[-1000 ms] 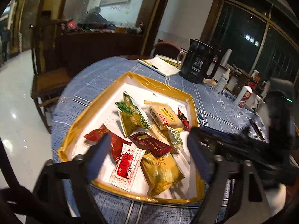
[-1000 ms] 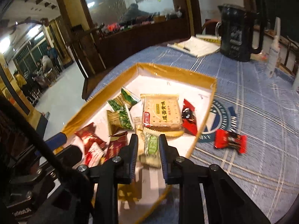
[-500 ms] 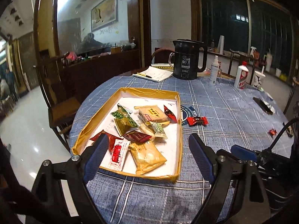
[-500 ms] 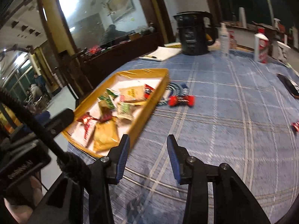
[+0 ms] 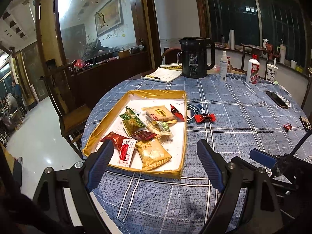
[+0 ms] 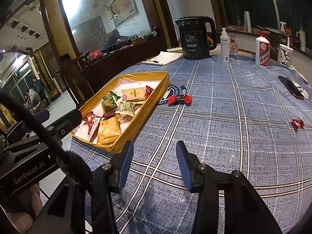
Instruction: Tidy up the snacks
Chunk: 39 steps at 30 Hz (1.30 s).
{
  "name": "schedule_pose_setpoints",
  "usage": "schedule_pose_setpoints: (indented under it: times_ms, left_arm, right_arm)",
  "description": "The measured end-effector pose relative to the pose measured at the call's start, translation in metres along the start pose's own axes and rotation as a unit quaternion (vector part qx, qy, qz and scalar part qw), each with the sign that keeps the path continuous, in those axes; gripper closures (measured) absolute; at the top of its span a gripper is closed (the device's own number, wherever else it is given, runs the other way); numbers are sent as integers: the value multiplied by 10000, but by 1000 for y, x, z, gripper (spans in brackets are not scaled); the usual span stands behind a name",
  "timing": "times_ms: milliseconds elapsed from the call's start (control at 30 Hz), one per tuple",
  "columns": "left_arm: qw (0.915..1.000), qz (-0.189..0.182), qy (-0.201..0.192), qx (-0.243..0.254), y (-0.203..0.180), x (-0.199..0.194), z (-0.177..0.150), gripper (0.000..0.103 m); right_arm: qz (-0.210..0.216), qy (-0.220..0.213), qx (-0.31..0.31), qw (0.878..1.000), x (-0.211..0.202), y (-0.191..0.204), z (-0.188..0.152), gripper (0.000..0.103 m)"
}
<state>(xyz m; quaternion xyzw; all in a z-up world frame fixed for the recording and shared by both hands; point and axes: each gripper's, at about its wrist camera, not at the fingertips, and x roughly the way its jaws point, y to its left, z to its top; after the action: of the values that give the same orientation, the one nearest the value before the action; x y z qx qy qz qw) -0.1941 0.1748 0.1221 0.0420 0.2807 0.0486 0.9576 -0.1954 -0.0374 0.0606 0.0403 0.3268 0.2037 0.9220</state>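
Your right tongs [image 6: 154,161] have just been opening, and nothing sits between them; a second ago they stood nearly together over the green-wrapped snack [image 6: 127,107] inside the tray [image 6: 136,128], and that snack now lies among the others there. Both pairs have pulled back from the tray toward the near edge of the table [image 6: 224,136]. Your left tongs [image 5: 154,163] stand wide apart and empty, as before. I read that as one drop-off finished and the hands free for the next piece.

Two snacks are not in the tray: a long red candy [image 6: 179,99] on the cloth just beside the tray's right wall, and a small red candy [image 6: 297,122] well apart, near the table's right edge.

The left pads cover the tray's near corner in the left wrist view, so the packets there show only in part. Print on most wrappers is too small to read. The dark flat thing [image 6: 290,87] toward the far right edge may be a phone; I cannot tell.
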Motion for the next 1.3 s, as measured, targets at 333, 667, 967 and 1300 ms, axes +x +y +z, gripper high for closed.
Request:
schedule_pose_setpoints:
  times_ms: [333, 667, 967, 1300]
  left_arm:
    - [10000, -54, 29, 49, -5, 0, -2, 16]
    - [9999, -45, 136, 81, -10, 8, -3, 16]
    - [9996, -48, 237, 133, -13, 17, -4, 16]
    - [9990, -214, 361, 175, -18, 26, -4, 16]
  right_arm:
    - [-20, 40, 16, 10000, -1, 0, -3, 55]
    - [9, 170, 110, 9998, 9, -5, -4, 55]
    - [61, 273, 175, 9995, 16, -11, -5, 54]
    - [83, 337, 263, 9991, 23, -17, -6, 53]
